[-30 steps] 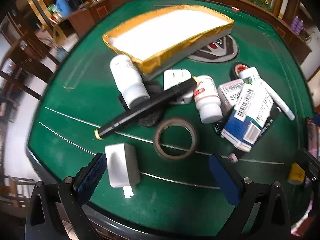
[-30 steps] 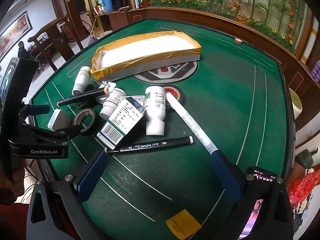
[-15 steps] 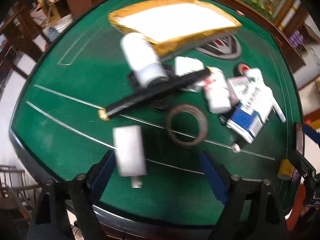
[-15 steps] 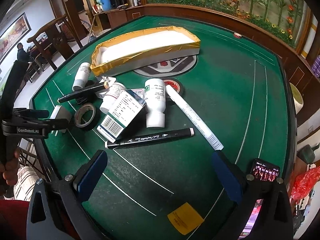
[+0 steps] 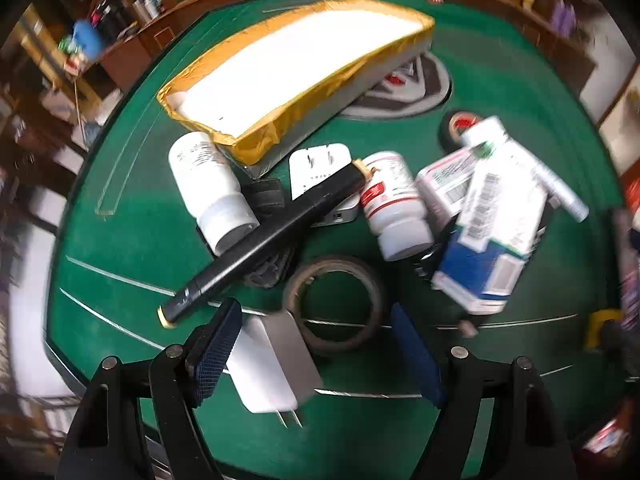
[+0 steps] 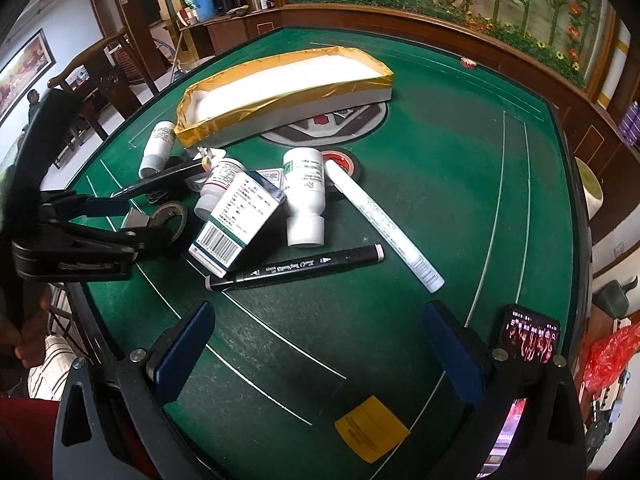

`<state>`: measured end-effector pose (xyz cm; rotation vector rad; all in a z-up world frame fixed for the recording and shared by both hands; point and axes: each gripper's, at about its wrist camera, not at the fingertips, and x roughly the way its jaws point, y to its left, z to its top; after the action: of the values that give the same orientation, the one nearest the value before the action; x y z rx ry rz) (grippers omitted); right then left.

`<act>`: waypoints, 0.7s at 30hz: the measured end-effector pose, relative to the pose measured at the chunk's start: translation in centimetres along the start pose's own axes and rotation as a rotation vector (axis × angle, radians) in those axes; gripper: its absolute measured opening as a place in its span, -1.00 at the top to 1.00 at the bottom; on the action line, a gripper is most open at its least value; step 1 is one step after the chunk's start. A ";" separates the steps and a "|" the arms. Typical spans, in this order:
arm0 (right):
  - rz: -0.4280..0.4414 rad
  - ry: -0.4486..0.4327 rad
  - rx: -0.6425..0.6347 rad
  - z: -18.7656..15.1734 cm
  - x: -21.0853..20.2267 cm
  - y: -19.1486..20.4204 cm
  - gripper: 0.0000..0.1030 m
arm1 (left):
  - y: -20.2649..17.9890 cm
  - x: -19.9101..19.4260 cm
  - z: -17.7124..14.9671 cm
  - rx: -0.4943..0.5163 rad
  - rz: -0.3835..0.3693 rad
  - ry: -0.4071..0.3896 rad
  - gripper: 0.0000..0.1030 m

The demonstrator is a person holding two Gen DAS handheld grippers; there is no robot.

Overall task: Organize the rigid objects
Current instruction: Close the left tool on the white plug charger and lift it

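Two blue pads of the left gripper (image 5: 316, 344) have just been closing in around the white charger (image 5: 276, 364), which lies on the green table (image 5: 120, 208) touching the pad at nine o'clock, the other pad well clear. Right gripper (image 6: 316, 348) hangs wide apart and empty, black marker (image 6: 296, 266) lying at twelve o'clock beyond it. The gold-edged tray (image 6: 280, 84) sits further up at twelve o'clock.
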<state>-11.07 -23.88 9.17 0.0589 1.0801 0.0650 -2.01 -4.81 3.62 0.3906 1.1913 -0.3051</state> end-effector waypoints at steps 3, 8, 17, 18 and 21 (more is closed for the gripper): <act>-0.004 0.001 0.006 -0.1 0.0 -0.2 -1.00 | 1.3 0.0 0.2 -0.043 -0.045 0.015 -0.55; -0.013 0.003 0.018 -0.4 -0.1 -0.5 -1.00 | 5.5 -1.4 -0.5 -0.173 -0.097 0.001 -0.55; 0.008 0.010 0.017 0.0 0.6 -0.1 -1.00 | 5.3 0.0 -1.7 -0.189 -0.108 0.071 -0.55; 0.010 0.010 0.012 0.1 0.7 0.0 -1.00 | 5.0 0.3 -1.9 -0.191 -0.107 0.082 -0.55; 0.012 0.013 0.001 0.2 0.8 0.3 -1.00 | 5.3 1.0 -2.5 -0.246 -0.133 0.111 -0.56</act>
<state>-10.56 -23.49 8.56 0.0660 1.0928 0.0754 -1.50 1.05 2.55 0.1152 1.3497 -0.2506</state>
